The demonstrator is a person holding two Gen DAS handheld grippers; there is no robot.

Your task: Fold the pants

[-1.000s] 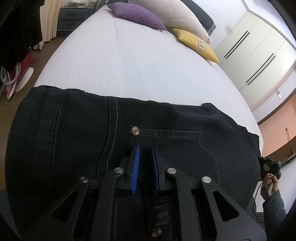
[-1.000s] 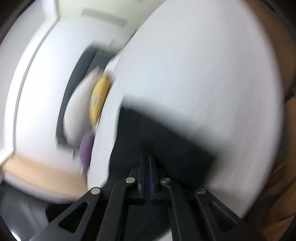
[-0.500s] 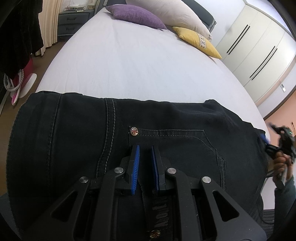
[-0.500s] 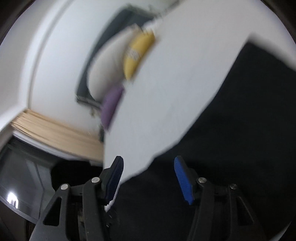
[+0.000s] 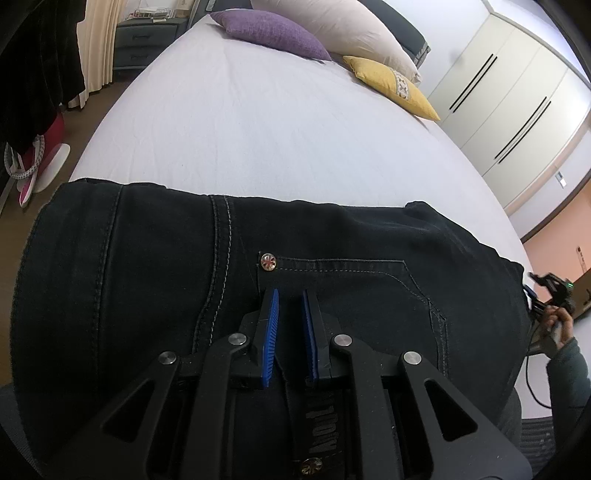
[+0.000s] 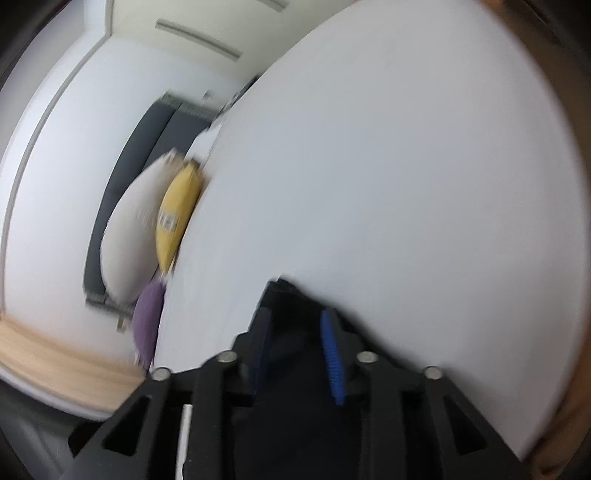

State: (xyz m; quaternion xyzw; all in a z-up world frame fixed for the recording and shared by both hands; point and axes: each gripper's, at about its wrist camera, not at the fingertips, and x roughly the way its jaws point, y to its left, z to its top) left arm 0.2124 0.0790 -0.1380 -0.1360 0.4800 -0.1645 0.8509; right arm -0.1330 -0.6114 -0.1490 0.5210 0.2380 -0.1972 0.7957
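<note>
The black jeans (image 5: pixel 332 295) lie across the near end of the bed (image 5: pixel 277 122), a broad dark slab directly under and ahead of the left gripper (image 5: pixel 290 325). Just past its fingertips sit a back pocket and a metal rivet (image 5: pixel 268 261), with a double-stitched seam running off to its left. The far edge of the denim forms one fairly straight line, and the cloth looks thick, so I judge that at least one fold is already made; how many layers lie there cannot be told.

The left gripper's blue pads (image 5: pixel 271 332) stand a narrow gap apart, over the denim, and nothing is clearly pinched between them. Whether they press the cloth down or merely hover above it I cannot tell.

In the blurred right wrist view, the right gripper (image 6: pixel 295 350) has its pads wide apart with dark fabric, most likely a corner of the jeans, lying between and ahead of them, not clamped. It also shows at the right edge of the left view, in the person's hand (image 5: pixel 554 321), just past the jeans' right end.

What seems left: gripping that right end, bringing it over toward the left gripper, and smoothing the bundle.

Well beyond the tongs lie a purple cushion (image 5: pixel 269 33), a pale pillow (image 5: pixel 332 26) and a yellow cushion (image 5: pixel 391 86); a white wardrobe (image 5: pixel 509 110) stands far right.
</note>
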